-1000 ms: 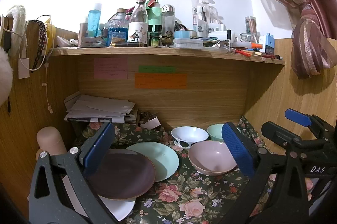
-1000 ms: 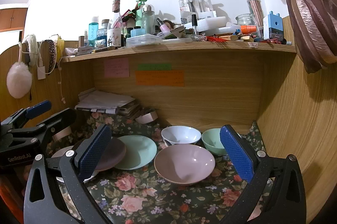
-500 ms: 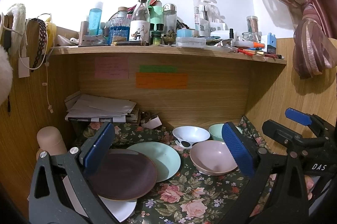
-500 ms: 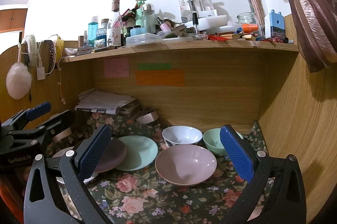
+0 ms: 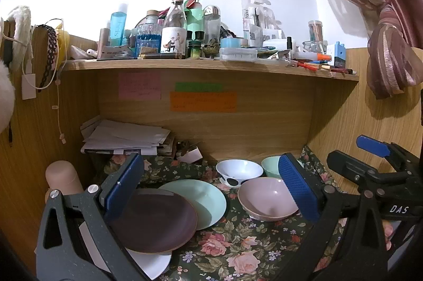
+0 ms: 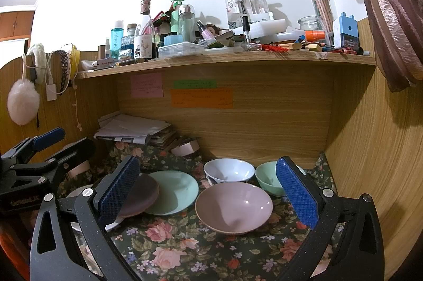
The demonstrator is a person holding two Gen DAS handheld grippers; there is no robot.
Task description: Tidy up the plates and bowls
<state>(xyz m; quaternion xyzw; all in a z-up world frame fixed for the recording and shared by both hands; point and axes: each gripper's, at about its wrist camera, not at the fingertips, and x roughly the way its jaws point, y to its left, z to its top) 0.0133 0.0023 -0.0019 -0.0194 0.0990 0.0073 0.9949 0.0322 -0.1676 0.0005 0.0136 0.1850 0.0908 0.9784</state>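
Three bowls at frame centre-right on floral bench (image 6: 169,249): pink bowl (image 6: 234,207) foremost, white bowl (image 6: 228,171) and green bowl (image 6: 268,176) behind. Left: brown plate (image 5: 156,220) overlapping green plate (image 5: 203,197) and white plate (image 5: 148,263). Left hand-held gripper (image 5: 211,191) and right hand-held gripper (image 6: 208,191) both spread wide, empty, above the dishes.

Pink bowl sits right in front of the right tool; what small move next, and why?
Probably ease the right tool forward and down to the pink bowl. Its jaws are wide open and empty, the bowl lies between them with its near rim exposed, and the white bowl and green bowl stand behind, ready for nesting.
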